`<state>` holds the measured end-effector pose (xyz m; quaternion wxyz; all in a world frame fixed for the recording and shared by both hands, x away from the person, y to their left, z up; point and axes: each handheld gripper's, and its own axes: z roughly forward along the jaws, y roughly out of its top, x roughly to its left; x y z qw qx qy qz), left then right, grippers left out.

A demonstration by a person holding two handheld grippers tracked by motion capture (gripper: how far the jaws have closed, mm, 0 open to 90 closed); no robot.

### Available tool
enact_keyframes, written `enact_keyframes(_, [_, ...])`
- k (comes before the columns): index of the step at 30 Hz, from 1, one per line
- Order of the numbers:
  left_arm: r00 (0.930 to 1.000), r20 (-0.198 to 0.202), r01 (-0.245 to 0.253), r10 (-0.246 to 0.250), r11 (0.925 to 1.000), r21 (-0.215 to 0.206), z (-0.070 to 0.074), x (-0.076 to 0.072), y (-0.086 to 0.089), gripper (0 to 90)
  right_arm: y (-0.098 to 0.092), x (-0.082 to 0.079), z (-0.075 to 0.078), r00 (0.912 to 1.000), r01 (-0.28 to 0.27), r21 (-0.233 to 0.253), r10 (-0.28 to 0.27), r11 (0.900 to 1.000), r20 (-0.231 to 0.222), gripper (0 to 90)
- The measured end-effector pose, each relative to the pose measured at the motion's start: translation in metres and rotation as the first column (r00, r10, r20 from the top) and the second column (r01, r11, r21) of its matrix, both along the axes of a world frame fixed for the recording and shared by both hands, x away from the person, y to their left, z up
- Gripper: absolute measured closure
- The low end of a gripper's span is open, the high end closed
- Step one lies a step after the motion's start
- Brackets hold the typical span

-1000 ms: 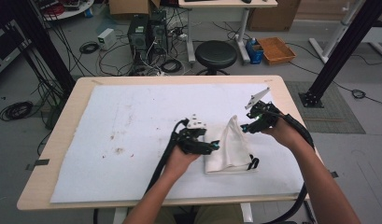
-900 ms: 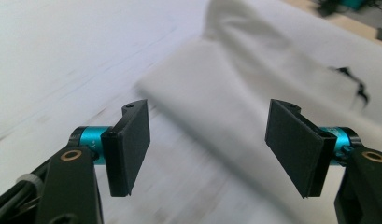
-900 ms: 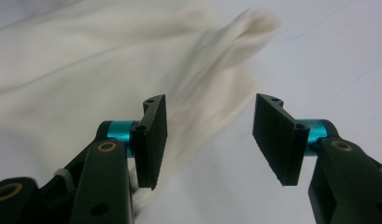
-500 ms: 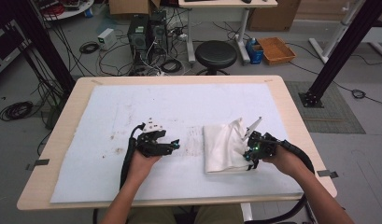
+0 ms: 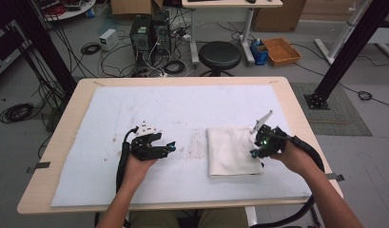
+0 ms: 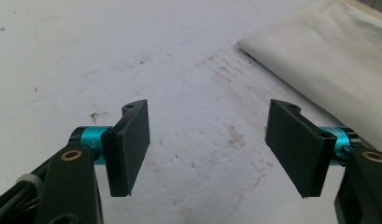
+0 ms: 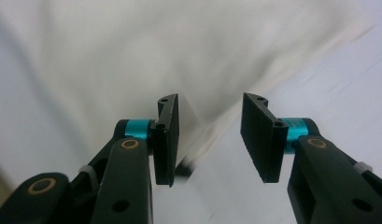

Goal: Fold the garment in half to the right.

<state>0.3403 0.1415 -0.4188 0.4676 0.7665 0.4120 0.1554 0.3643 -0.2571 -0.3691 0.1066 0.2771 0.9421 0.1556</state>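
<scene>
- Cloth (image 5: 231,150): white, folded into a rough rectangle, lying flat on the white sheet (image 5: 182,114) at centre right of the high view; its near right corner sits by my right gripper.
- My right gripper (image 5: 257,147): at the cloth's right edge, centre right of the high view. In the right gripper view my fingers (image 7: 167,135) are parted with nothing between them, the cloth's edge running just beyond the gap; that view is blurred.
- My left gripper (image 5: 171,147): centre left of the high view, over bare sheet, well apart from the cloth. In the left gripper view my fingers (image 6: 130,144) stand wide and released, with the cloth (image 6: 328,60) at upper right.
- Sheet: smudged with dark marks between the grippers.
- Table (image 5: 54,156): pale wood, showing around the sheet.
</scene>
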Motion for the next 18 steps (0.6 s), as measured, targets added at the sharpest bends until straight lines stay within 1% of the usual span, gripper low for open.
enact_keyframes(1, [1.0,0.004,0.001,-0.001,1.0,-0.001,0.0,0.0,0.001,30.8,0.004,0.008,0.003,0.999,0.0,0.016,0.0,1.0,0.044,57.6])
enact_keyframes(2, [1.0,0.002,0.0,0.0,1.0,0.002,0.0,0.0,0.002,30.8,0.007,0.013,0.004,0.9978,0.006,0.022,-0.007,1.0,0.066,57.3])
enact_keyframes(3, [1.0,0.004,0.001,-0.001,1.0,0.004,0.0,0.0,0.003,30.4,0.013,0.024,0.004,0.9956,-0.01,0.016,0.008,1.0,0.094,52.9])
enact_keyframes(4, [1.0,0.002,0.004,-0.004,1.0,0.005,0.0,0.0,0.004,29.3,0.017,0.031,0.002,0.9935,-0.026,-0.002,0.026,1.0,0.111,47.2])
enact_keyframes(5, [1.0,0.002,0.004,-0.004,1.0,0.008,0.0,0.0,0.006,28.7,0.023,0.042,-0.003,0.9913,-0.032,-0.039,0.036,0.999,0.127,45.5])
enact_keyframes(6, [1.0,0.0,0.006,-0.006,0.9999,0.012,0.0,0.0,0.008,28.3,0.026,0.049,-0.007,0.9927,-0.03,-0.044,0.034,0.999,0.115,44.6])
enact_keyframes(7, [1.0,-0.001,0.007,-0.007,0.9999,0.013,0.0,0.0,0.01,27.6,0.031,0.059,-0.014,0.9955,-0.035,-0.053,0.039,0.998,0.086,41.7])
enact_keyframes(9, [1.0,-0.007,0.003,-0.003,0.9999,0.015,-0.001,0.0,0.013,27.4,0.036,0.073,-0.027,0.9986,-0.029,-0.077,0.032,0.997,0.041,36.7])
enact_keyframes(10, [0.9999,-0.011,0.003,-0.003,0.9998,0.018,-0.001,0.0,0.016,27.4,0.037,0.078,-0.032,0.9997,-0.016,-0.084,0.018,0.996,0.016,32.7])
enact_keyframes(11, [0.9999,-0.011,0.001,-0.001,0.9999,0.015,-0.001,0.0,0.018,27.4,0.036,0.084,-0.038,1.0,0.002,-0.068,-0.003,0.998,-0.009,28.5])
enact_keyframes(12, [0.9999,-0.011,0.0,0.0,0.9999,0.016,0.0,-0.001,0.02,27.4,0.034,0.087,-0.038,0.9997,0.012,-0.049,-0.013,0.999,-0.02,28.2])
enact_keyframes(13, [1.0,-0.009,0.0,0.0,0.9999,0.017,0.0,-0.001,0.021,27.4,0.031,0.088,-0.037,0.9997,0.007,-0.041,-0.008,0.999,-0.023,28.2])
enact_keyframes(14, [0.9999,-0.01,0.001,-0.001,0.9998,0.02,0.0,-0.001,0.023,27.4,0.028,0.087,-0.035,0.9993,0.018,-0.039,-0.019,0.999,-0.033,28.2])
enact_keyframes(16, [1.0,-0.009,-0.002,0.002,0.9999,0.014,0.0,-0.003,0.024,27.4,0.023,0.083,-0.03,1.0,0.008,-0.042,-0.008,0.999,-0.001,28.2])
enact_keyframes(18, [1.0,-0.007,0.0,0.0,0.9999,0.016,0.0,-0.004,0.026,27.4,0.017,0.074,-0.018,0.9991,0.006,-0.025,-0.005,1.0,0.043,28.5])
